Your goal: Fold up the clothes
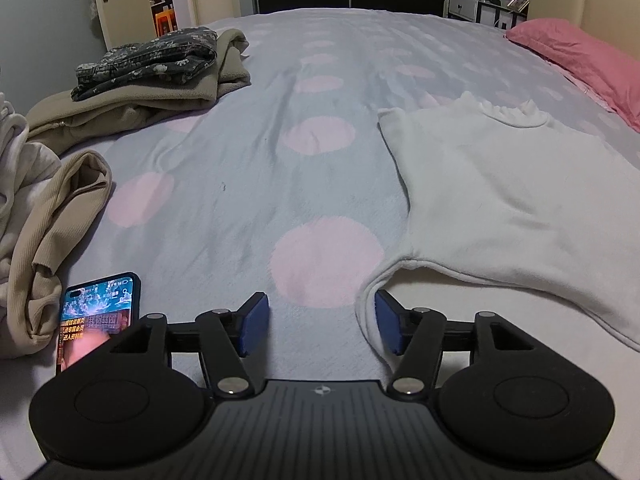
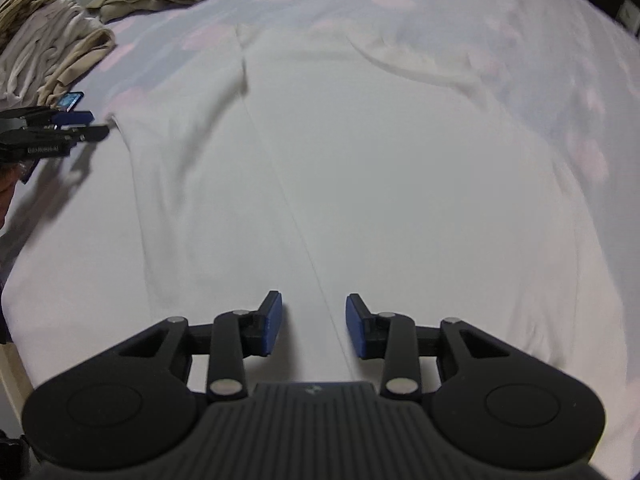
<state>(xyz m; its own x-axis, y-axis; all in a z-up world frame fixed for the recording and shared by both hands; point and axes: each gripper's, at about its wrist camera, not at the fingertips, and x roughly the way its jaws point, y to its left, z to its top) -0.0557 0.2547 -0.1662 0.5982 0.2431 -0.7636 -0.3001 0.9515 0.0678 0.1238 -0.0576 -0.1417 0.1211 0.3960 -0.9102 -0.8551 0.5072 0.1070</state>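
The left gripper (image 1: 318, 324) hangs low over the bed, its blue-padded fingers (image 1: 252, 322) spread wide with only bedspread between them. The right-hand pad sits just beside the turned-up edge of a white sweater (image 1: 500, 200), whether touching it or just clear is hard to tell. The right gripper (image 2: 314, 326) points steeply down at the same garment, fingers (image 2: 274, 322) parted and gripping nothing; a straight seam or crease line in the cloth runs up from the gap between them.

The white sweater lies spread flat on the right part of the bed, soft and fleecy, with a frilled neckline (image 1: 510, 110) at its far end and a rounded hem edge curling near the left gripper. From the right wrist view it fills most of the picture, smooth with a few shallow folds, though that picture is blurred.

A phone (image 1: 96, 316) with a lit screen lies left of the left gripper, next to a crumpled beige ribbed garment (image 1: 52, 240). The bedspread (image 1: 240, 184) is pale blue with pink dots. Farther back, a dark patterned folded garment (image 1: 148, 62) rests on a khaki one (image 1: 132, 110). A pink pillow (image 1: 580, 64) lies at the far right.
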